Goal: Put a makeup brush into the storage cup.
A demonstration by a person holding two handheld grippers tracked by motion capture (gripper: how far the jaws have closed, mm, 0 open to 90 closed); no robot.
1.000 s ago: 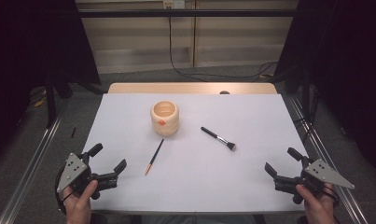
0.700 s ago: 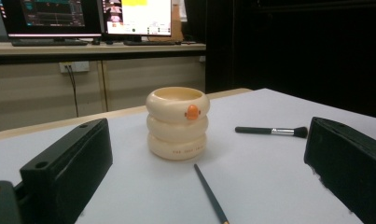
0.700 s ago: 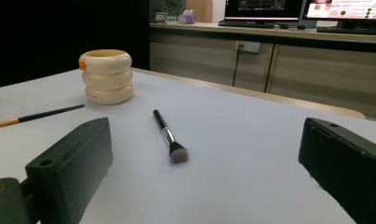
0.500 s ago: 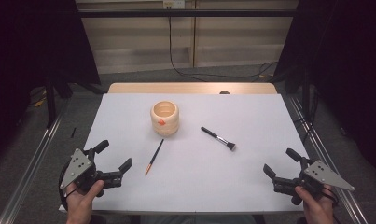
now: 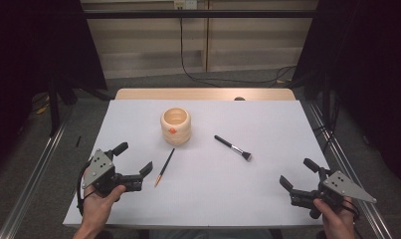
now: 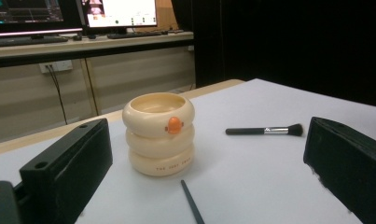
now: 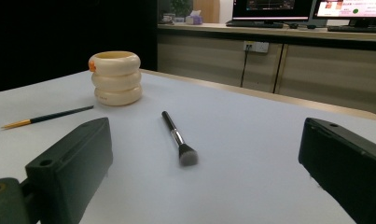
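Your left claw [image 5: 136, 158] and right claw [image 5: 298, 173] both sit low over the near edge of the tabletop [image 5: 267, 124], jaws spread wide and touching nothing. Just ahead of the left one lies the thin paintbrush [image 5: 164, 167], farther right the makeup brush [image 5: 233, 147], and beyond them the cream ringed cup [image 5: 175, 126] stands upright.

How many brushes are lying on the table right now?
2. The thin brush lies just in front of the cream holder, nearest the left claw; the makeup brush lies to the holder's right. The holder's inside is partly hidden.
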